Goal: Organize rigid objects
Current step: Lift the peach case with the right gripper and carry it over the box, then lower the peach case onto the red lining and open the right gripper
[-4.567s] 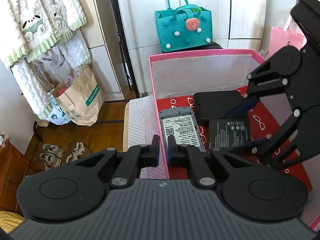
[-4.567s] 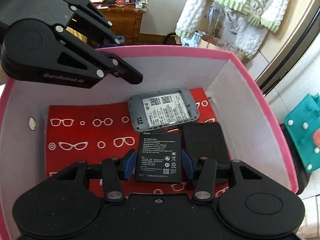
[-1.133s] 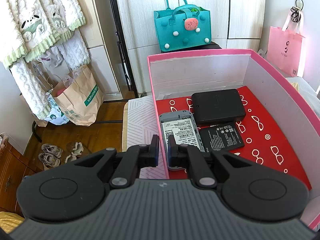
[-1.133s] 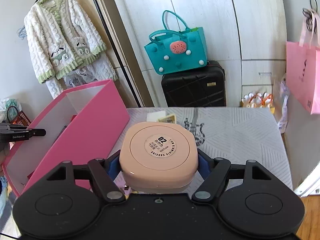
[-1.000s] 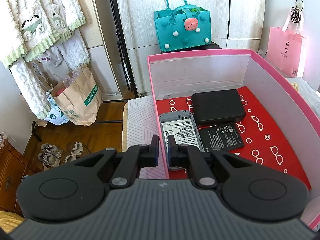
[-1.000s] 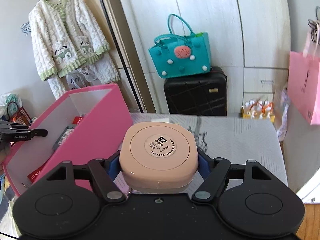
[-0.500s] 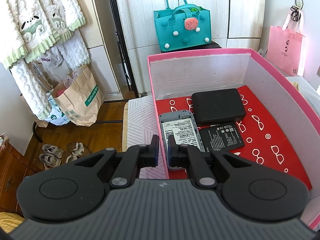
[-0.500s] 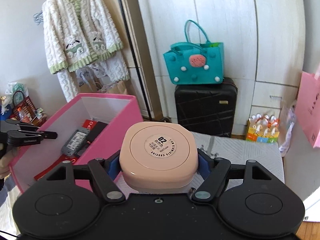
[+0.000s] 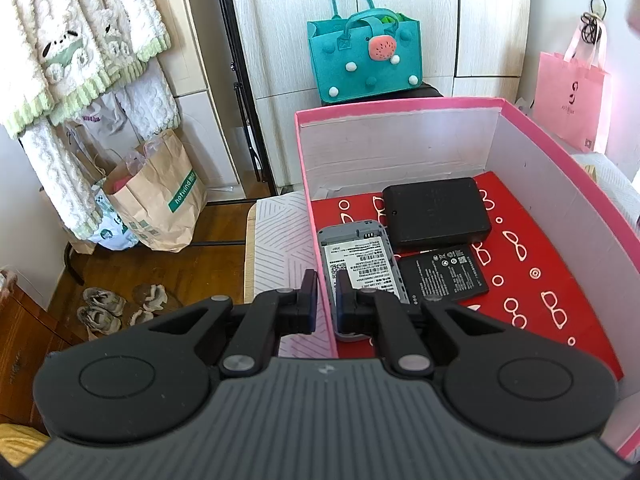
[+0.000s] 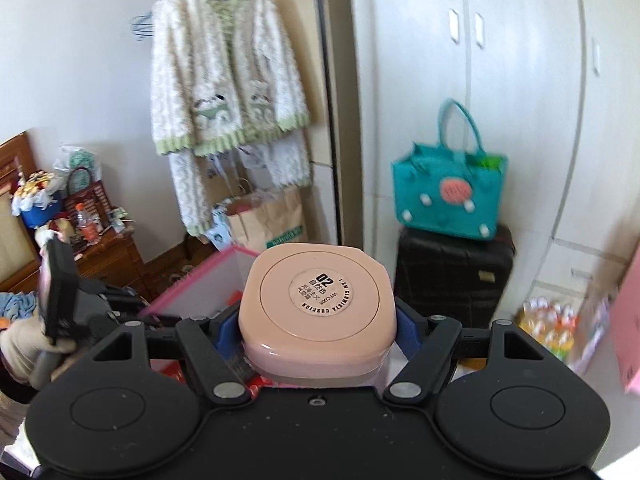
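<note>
Clamped between the blue pads of the right gripper, the peach compact case is held above the near corner of the pink box. If released early or knocked against that rim, it could be dropped outside. The box wall is pinched by the closed left gripper, and the box could be tipped if that hold is lost.

The right gripper clamped a peach compact case between its blue-padded fingers, label side up. Beyond it lay the pink box; a teal bag sat on a black suitcase far right.
</note>
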{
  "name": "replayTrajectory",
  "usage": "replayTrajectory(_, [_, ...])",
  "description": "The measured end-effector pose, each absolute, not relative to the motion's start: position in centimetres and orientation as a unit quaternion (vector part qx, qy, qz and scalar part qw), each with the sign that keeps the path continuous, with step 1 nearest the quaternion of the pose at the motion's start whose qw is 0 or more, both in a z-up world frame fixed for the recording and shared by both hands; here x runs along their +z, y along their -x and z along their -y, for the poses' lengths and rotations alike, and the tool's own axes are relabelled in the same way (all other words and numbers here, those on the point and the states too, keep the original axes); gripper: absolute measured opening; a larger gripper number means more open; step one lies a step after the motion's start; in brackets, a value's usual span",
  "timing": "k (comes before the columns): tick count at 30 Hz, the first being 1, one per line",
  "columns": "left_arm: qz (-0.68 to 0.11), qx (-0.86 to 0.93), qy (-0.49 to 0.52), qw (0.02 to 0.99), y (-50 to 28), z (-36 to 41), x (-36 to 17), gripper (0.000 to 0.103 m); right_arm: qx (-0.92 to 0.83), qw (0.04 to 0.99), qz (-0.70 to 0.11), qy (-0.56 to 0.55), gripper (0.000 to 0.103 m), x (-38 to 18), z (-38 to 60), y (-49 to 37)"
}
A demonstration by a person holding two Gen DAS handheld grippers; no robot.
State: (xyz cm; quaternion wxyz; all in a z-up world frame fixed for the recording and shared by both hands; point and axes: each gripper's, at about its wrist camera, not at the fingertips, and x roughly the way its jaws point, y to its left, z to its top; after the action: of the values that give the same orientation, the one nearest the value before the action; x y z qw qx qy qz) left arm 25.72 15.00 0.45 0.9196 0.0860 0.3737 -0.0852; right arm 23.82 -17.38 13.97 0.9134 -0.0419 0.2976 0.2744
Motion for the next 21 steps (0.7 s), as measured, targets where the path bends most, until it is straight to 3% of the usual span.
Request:
replayTrajectory(8, [-0.374,-0.087,-0.079,0.920,-25.7,-15.2,0.4,0.008,0.342,0.893,-0.291,0.030,0.078,14.6,12.7,-25.2])
replayTrajectory(21, [-0.373,-0.089,-0.069,0.921,-25.7,-15.3,0.5,0.008,0.362,0.835,-0.397,0.116,0.078,4.2,7.3,-26.9])
